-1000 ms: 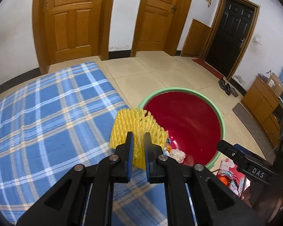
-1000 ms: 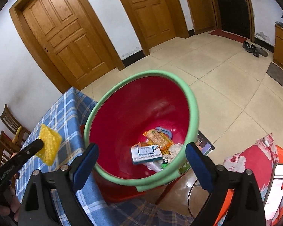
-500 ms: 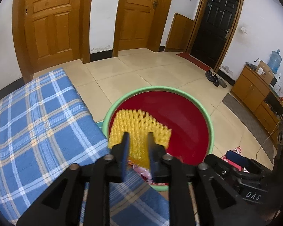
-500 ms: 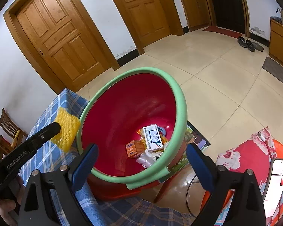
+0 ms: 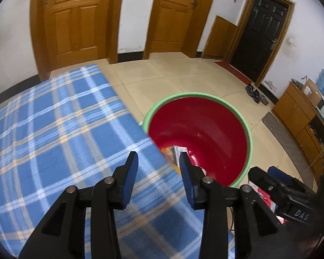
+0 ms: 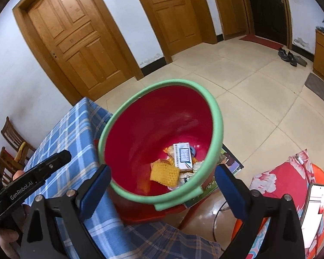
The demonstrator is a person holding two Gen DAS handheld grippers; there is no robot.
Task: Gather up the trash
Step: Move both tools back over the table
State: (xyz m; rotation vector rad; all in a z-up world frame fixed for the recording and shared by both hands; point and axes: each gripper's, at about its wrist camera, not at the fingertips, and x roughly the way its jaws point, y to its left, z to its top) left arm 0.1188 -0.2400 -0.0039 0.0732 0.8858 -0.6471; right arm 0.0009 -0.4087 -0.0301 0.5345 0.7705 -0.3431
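Note:
A red basin with a green rim (image 6: 216, 116) (image 5: 249, 138) stands beside the table with the blue plaid cloth (image 5: 54, 129) (image 6: 75, 125). A yellow foam net (image 6: 164, 173) lies inside it among wrappers and a white-and-blue box (image 6: 183, 157). My left gripper (image 5: 158, 168) hovers over the table's edge; its jaws are opening and nothing is between them. One of its fingers (image 6: 43, 168) shows in the right wrist view. My right gripper (image 6: 162, 185) stands wide open above the basin's near rim, holding nothing.
A person's plaid-clad leg (image 6: 162, 241) is under the basin's near side. A red floral cushion (image 6: 287, 185) with a phone (image 6: 315, 202) lies to the right. Wooden chairs (image 6: 10, 138) stand left of the table. Shoes (image 6: 288, 56) and a cabinet (image 5: 296, 116) line the far wall.
The left gripper carried the yellow net out over the basin, opened and let it go. The net now lies in the basin, and the gripper is back over the table.

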